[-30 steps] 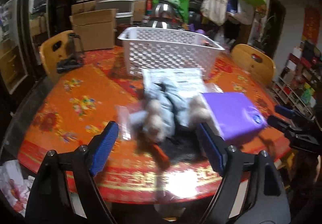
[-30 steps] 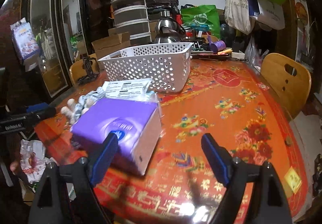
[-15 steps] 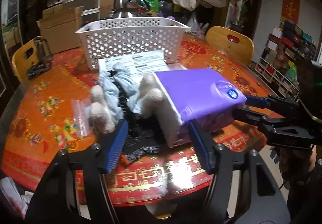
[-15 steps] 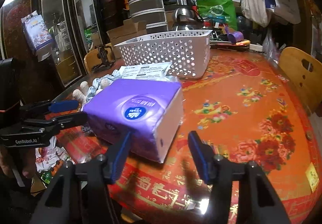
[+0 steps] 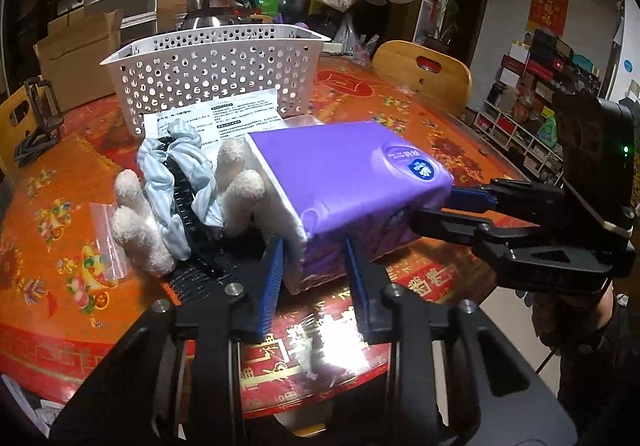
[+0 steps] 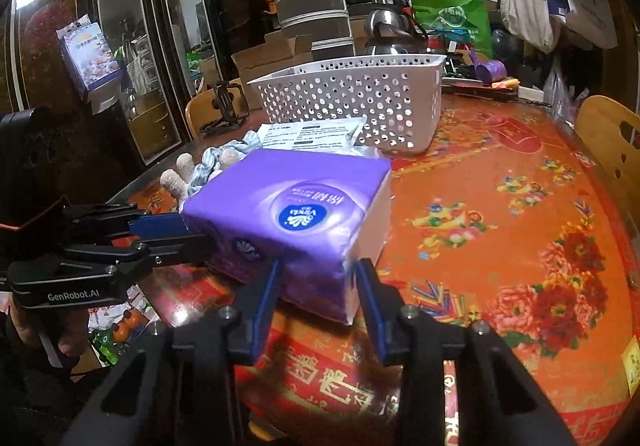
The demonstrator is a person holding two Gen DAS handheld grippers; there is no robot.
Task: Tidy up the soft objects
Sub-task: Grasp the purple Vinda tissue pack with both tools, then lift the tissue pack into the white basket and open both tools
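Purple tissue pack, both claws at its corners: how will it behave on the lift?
The purple tissue pack is probably soft: its film wrap dents where the right claw pinches its corner. The glossy film may slip. Likely light for its bulk. The left claw, whose jaws have just been closing like the right's, grips another corner, so it should not sag much.

Red floral table (image 5: 60, 205) carries white basket (image 5: 216, 73), purple tissue pack (image 5: 344, 173), plastic bag (image 5: 106, 238).
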